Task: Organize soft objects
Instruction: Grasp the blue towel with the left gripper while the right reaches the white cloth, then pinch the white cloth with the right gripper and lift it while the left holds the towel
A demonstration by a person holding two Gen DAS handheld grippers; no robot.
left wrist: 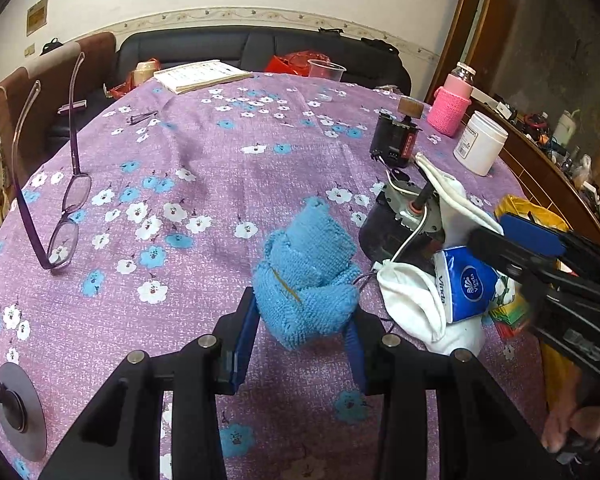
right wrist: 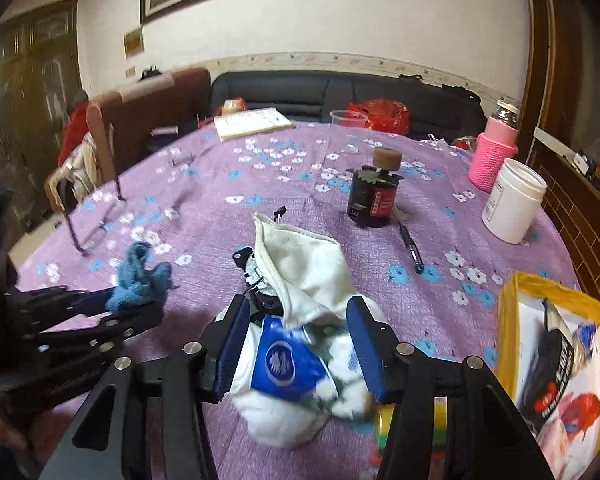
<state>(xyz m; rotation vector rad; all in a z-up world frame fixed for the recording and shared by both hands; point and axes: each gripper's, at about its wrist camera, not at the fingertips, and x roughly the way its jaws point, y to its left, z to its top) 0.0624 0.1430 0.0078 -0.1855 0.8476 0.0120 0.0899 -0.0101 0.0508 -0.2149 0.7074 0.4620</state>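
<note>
A crumpled blue towel (left wrist: 308, 276) sits on the purple flowered tablecloth (left wrist: 220, 168), with my left gripper (left wrist: 300, 344) shut on its near end. In the right wrist view the same towel (right wrist: 140, 280) shows at the left, in the left gripper's tips. My right gripper (right wrist: 298, 352) is closed around a blue and white tissue pack (right wrist: 284, 360) that lies in white cloth (right wrist: 304, 268). The cloth drapes up over a small motor with wires (left wrist: 404, 220). The picture is blurred around the pack.
Purple glasses (left wrist: 68, 216) stand at the left. A black bottle with a cork (right wrist: 374, 200), a pen (right wrist: 412, 252), a white jar (right wrist: 514, 200) and a pink-sleeved bottle (right wrist: 494, 160) are farther back. A yellow box (right wrist: 556, 360) is at the right.
</note>
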